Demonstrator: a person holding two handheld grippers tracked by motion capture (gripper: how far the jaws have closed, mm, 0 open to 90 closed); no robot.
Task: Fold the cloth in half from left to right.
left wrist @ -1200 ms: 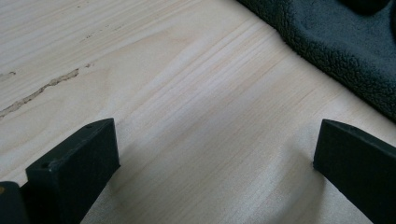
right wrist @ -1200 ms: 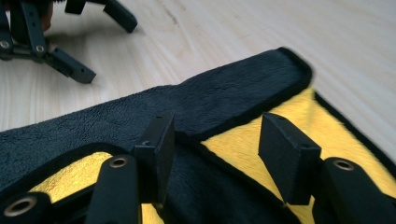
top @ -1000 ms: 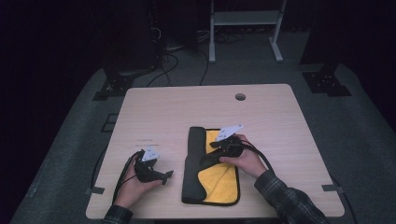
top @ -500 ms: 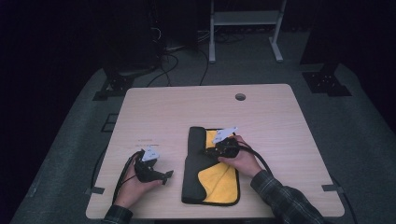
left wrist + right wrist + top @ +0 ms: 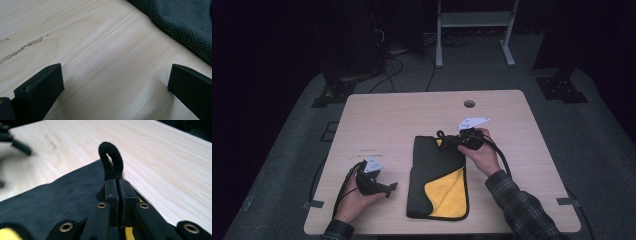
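Observation:
A black fleece cloth (image 5: 434,170) with a yellow inner side (image 5: 446,192) lies folded on the wooden table (image 5: 402,120). My right gripper (image 5: 448,141) is at the cloth's far edge. Its jaws have just been closing and are shut on the cloth, pinching the edge. A small black loop (image 5: 111,157) of fabric stands up above the right gripper (image 5: 117,182) fingertips. My left gripper (image 5: 388,189) rests on the table left of the cloth. The left gripper (image 5: 115,75) jaws stand wide open over bare wood, with the cloth's (image 5: 180,22) edge beyond them.
A round cable hole (image 5: 469,104) sits near the table's far edge. Beyond the table are a dark floor with cables, stand feet (image 5: 562,87) and a white frame (image 5: 472,20). Bare wood lies left of and beyond the cloth.
The right gripper has shut on the cloth's far edge and moved away from the person, slightly upward. Black fabric now covers the upper part where yellow showed. The left hand kept still.

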